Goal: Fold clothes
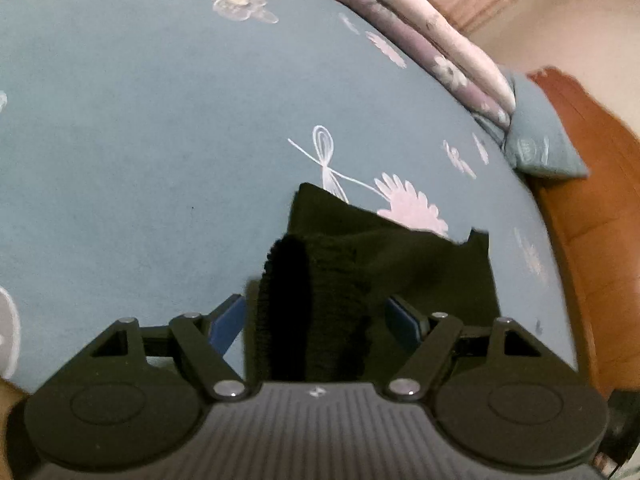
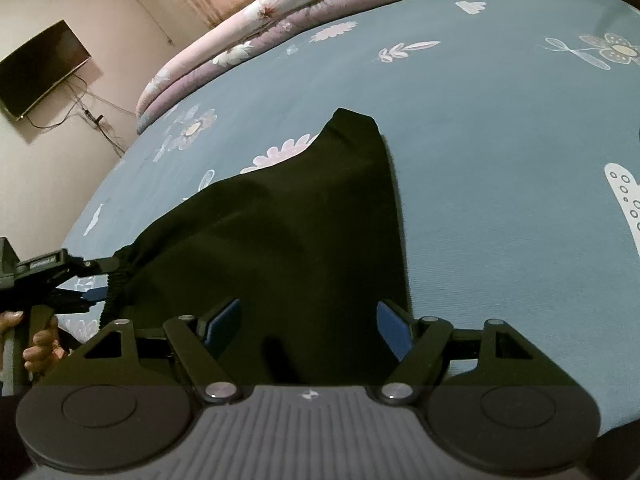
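A black garment (image 2: pixel 300 220) lies folded on the blue flowered bed sheet (image 2: pixel 500 128), tapering to a narrow end far from me. In the left wrist view its ribbed waistband (image 1: pixel 308 304) bunches between the fingers of my left gripper (image 1: pixel 316 320); the blue pads stand wide and do not press it. The rest of the garment (image 1: pixel 420 256) spreads to the right on the sheet (image 1: pixel 120 140). My right gripper (image 2: pixel 308 322) is open over the near edge of the cloth, which lies loose between its pads. The left gripper (image 2: pixel 110 280) also shows at the left, at the waistband end, with a hand (image 2: pixel 38 344) on its handle.
A rolled pink and purple quilt (image 2: pixel 280 12) runs along the far side of the bed. A blue pillow (image 1: pixel 536 132) leans on an orange wooden headboard (image 1: pixel 592 208). A dark television (image 2: pixel 40 68) with dangling cables hangs on the wall beyond the bed's left edge.
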`<action>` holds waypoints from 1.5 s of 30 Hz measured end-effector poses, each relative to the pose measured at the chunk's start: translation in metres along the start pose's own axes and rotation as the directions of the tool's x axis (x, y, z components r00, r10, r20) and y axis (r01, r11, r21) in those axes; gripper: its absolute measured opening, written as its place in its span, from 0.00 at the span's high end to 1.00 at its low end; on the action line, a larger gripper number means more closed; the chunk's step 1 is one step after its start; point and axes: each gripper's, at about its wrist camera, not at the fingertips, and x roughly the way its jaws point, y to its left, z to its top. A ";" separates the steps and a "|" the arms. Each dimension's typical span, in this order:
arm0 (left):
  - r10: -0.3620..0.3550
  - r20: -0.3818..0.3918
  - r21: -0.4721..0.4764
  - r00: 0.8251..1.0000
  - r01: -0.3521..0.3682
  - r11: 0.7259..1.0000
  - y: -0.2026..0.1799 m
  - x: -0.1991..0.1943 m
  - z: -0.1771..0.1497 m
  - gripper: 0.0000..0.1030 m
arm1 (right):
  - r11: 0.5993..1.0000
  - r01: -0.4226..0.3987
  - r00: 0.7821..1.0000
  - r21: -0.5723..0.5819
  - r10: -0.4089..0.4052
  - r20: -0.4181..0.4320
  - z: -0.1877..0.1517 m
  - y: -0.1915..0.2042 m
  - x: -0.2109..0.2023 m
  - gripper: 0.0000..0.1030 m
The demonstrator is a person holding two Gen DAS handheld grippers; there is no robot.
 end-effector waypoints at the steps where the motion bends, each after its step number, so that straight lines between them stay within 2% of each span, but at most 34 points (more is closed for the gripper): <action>1: -0.014 -0.007 -0.008 1.000 0.014 1.000 0.002 0.004 0.002 0.28 | 1.000 0.002 1.000 -0.001 -0.002 -0.003 0.000 0.000 0.001 0.23; 2: -0.022 -0.016 -0.014 1.000 0.022 1.000 0.003 0.008 0.004 0.32 | 1.000 0.006 1.000 -0.002 -0.006 -0.006 0.000 0.001 0.001 0.23; 3: -0.021 -0.022 -0.002 1.000 0.021 1.000 0.002 0.010 0.005 0.48 | 1.000 0.011 1.000 -0.006 -0.011 -0.008 -0.001 0.002 0.002 0.23; 5: -0.015 -0.032 0.030 0.999 0.016 0.999 -0.002 0.012 0.006 0.63 | 1.000 0.021 1.000 -0.015 -0.022 -0.010 -0.001 0.004 0.002 0.23; 8: -0.066 -0.029 0.038 0.997 0.067 0.997 -0.006 0.004 0.013 0.88 | 0.999 0.031 0.999 -0.011 -0.031 -0.012 0.000 0.002 0.004 0.23; 10: -0.109 -0.020 0.035 0.994 0.110 0.993 -0.009 0.000 0.021 0.89 | 0.999 0.033 0.999 -0.001 -0.033 -0.013 0.001 0.001 0.006 0.23; 13: -0.090 -0.011 0.061 0.996 0.090 0.994 -0.017 0.003 0.031 0.89 | 0.999 0.035 0.999 0.001 -0.035 -0.012 0.002 0.002 0.007 0.23; 14: -0.089 -0.013 0.064 0.996 0.090 0.994 -0.018 0.005 0.032 0.81 | 0.999 0.033 0.999 -0.002 -0.033 -0.012 0.002 0.002 0.006 0.23; 15: -0.078 -0.020 0.063 0.997 0.080 0.995 -0.017 0.005 0.032 0.67 | 1.000 0.030 0.999 -0.007 -0.030 -0.013 0.001 0.003 0.006 0.23; 17: -0.042 -0.012 0.072 0.999 0.043 0.996 -0.015 0.002 0.028 0.45 | 0.999 0.033 0.999 -0.018 -0.033 -0.010 0.001 0.004 0.003 0.22; 20: 0.032 0.027 0.068 0.999 -0.034 0.997 -0.006 -0.008 0.024 0.43 | 0.999 0.044 0.999 -0.019 -0.044 -0.005 0.002 0.002 0.002 0.19; 22: -0.007 0.022 0.038 1.000 0.006 0.999 0.002 -0.011 0.022 0.38 | 0.999 0.041 0.999 -0.013 -0.041 -0.005 0.002 -0.001 0.002 0.19; 23: -0.039 0.010 0.033 0.999 0.039 0.999 0.003 -0.010 0.021 0.31 | 0.999 0.040 0.999 -0.009 -0.040 -0.005 0.003 -0.001 0.003 0.19; 27: -0.024 -0.015 0.044 1.000 0.025 0.999 0.004 0.001 0.016 0.27 | 0.999 0.033 0.999 -0.012 -0.034 -0.014 0.003 0.002 0.007 0.19; 31: -0.025 -0.105 0.011 0.994 0.026 1.000 0.012 0.019 0.011 0.27 | 0.998 0.045 0.999 -0.038 -0.046 -0.021 0.003 0.007 0.007 0.19; 33: -0.041 -0.145 0.010 0.989 0.043 0.999 0.014 0.025 0.009 0.33 | 0.998 0.058 0.998 -0.038 -0.058 -0.019 0.005 0.007 0.006 0.19; 34: -0.048 -0.146 0.021 0.988 0.051 0.998 0.012 0.025 0.008 0.39 | 0.998 0.059 0.998 -0.034 -0.060 -0.017 0.006 0.007 0.005 0.19; 35: -0.055 -0.145 0.034 0.988 0.061 0.998 0.010 0.025 0.007 0.54 | 0.998 0.061 0.998 -0.031 -0.062 -0.013 0.006 0.007 0.005 0.19; 41: -0.027 -0.117 0.144 0.993 0.044 0.989 -0.014 0.014 0.006 0.74 | 0.996 0.080 0.997 -0.039 -0.080 -0.020 0.006 0.010 0.006 0.19; 45: -0.072 -0.088 0.129 0.993 0.083 0.988 -0.017 0.006 0.013 0.81 | 0.996 0.079 0.996 -0.047 -0.080 -0.028 0.006 0.013 0.010 0.19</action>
